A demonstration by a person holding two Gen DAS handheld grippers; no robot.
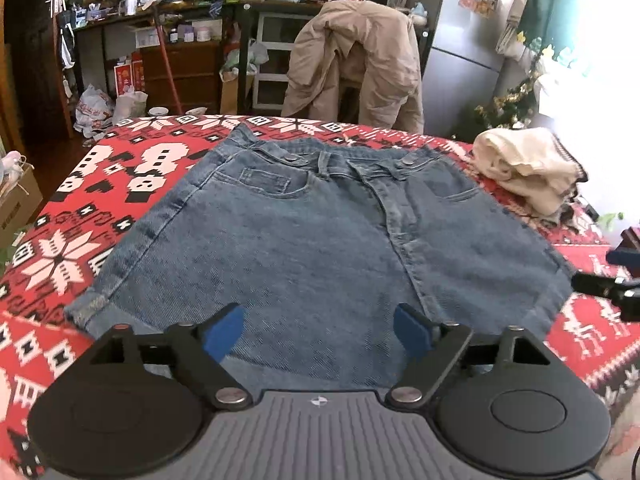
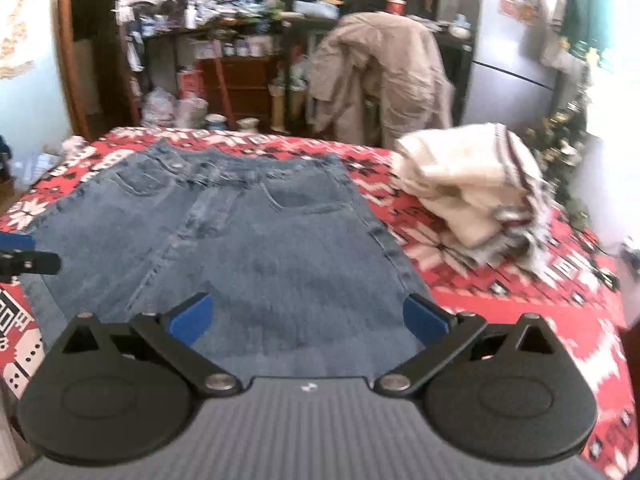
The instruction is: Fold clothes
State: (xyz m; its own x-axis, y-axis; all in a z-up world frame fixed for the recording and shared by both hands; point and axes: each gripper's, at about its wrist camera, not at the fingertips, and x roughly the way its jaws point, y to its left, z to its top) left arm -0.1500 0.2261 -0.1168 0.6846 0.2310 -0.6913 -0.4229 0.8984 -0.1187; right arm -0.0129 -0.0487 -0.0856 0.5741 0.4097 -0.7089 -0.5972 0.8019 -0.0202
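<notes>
Blue denim shorts (image 1: 316,232) lie spread flat on a red patterned cloth, waistband at the far side and hems toward me. My left gripper (image 1: 319,334) hovers open over the near hem, nothing between its blue pads. In the right wrist view the same shorts (image 2: 248,248) fill the middle, and my right gripper (image 2: 308,322) is open above their near right part, holding nothing. The right gripper's tip (image 1: 616,280) shows at the right edge of the left wrist view; the left gripper's tip (image 2: 24,260) shows at the left edge of the right wrist view.
A pile of cream clothes (image 1: 528,168) with dark stripes (image 2: 476,184) sits on the red cloth (image 1: 80,208) at the far right. Behind the table stands a chair draped with a beige jacket (image 1: 356,64). Cluttered shelves and a grey fridge (image 1: 464,60) line the back.
</notes>
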